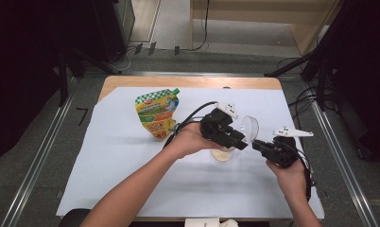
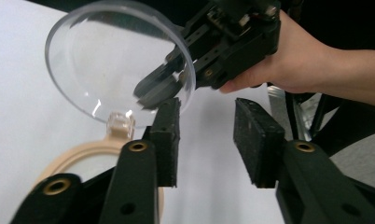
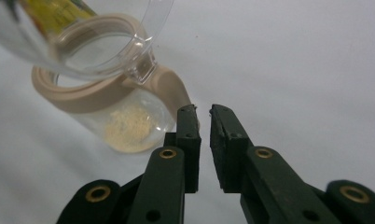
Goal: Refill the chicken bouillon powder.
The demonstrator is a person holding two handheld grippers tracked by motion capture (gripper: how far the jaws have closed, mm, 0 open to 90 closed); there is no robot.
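Keeping the clear round hinged lid [image 1: 250,128] upright over the beige-rimmed clear plastic jar [image 1: 222,154] at mid-desk mattered, since the left tool [image 1: 239,142] gaped empty and the right tool [image 1: 260,144] was almost closed, gripping nothing.

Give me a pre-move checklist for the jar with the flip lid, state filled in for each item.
1. Clear lid swung up off the jar: ok, it stands open on its hinge.
2. Left gripper free of the lid: ok, jaws apart, nothing between the pads.
3. Right gripper empty: ok, jaws nearly together, a thin gap, nothing in it.
4. Jar standing steady: cannot tell; it looks upright, but neither gripper holds it.
5. Jar contents: ok, a little pale powder at the bottom.
6. Pouch within reach: ok, upright to the jar's left, cap on.
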